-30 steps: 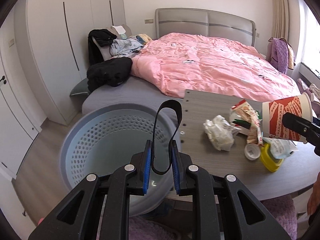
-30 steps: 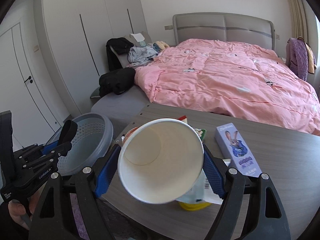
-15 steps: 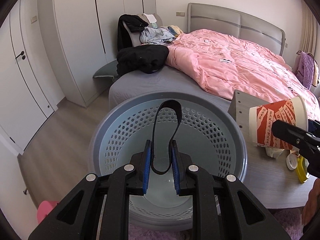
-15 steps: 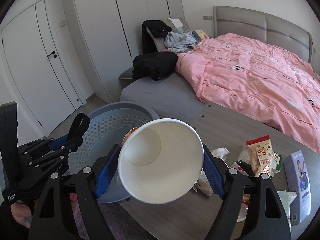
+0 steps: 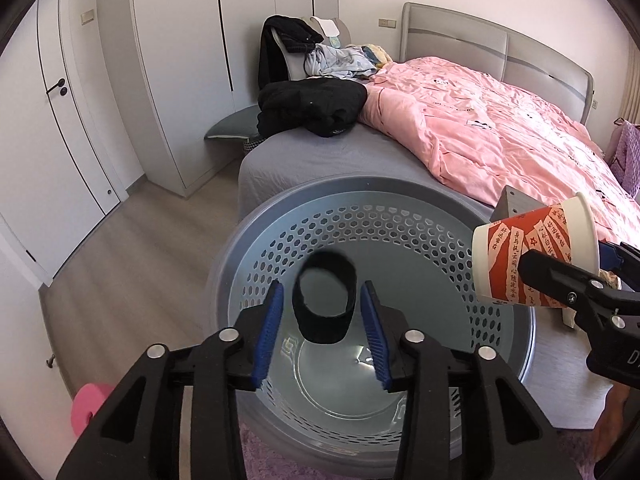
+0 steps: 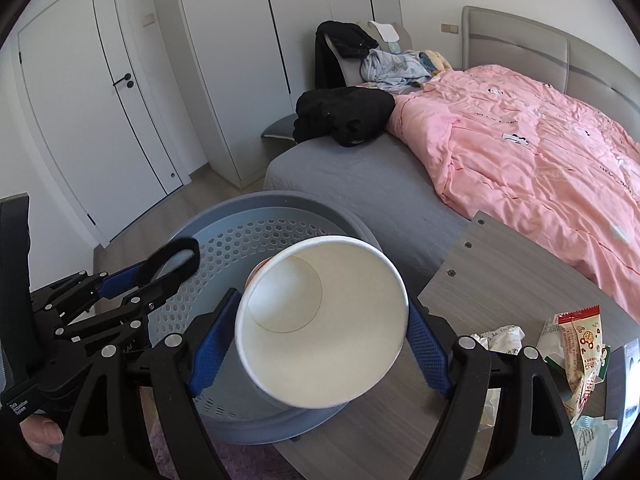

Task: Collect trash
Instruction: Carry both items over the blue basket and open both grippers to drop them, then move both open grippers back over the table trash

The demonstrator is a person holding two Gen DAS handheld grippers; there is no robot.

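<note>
Left wrist view: the left gripper (image 5: 322, 310) hangs over the grey perforated basket (image 5: 400, 208), its jaws opening; a black loop (image 5: 324, 308) sits between the blue pads (image 5: 269, 332), touching neither. To the right, the right gripper (image 5: 580, 280) grasps a red-and-white paper cup (image 5: 528, 256) lying on its side at the basket's rim. A bed (image 5: 500, 128) with a pink quilt stands behind. Right wrist view: the right gripper (image 6: 320, 336) is clenched on the cup (image 6: 320, 320) at its rim, the cup's mouth facing the camera, above the near edge of the basket (image 6: 248, 248). The left gripper (image 6: 160, 276) is at left, over the basket, the loop (image 6: 172, 260) at its tips. Wrappers (image 6: 580, 340) and crumpled paper (image 6: 500, 336) lie on the counter (image 6: 500, 280) at right.
</note>
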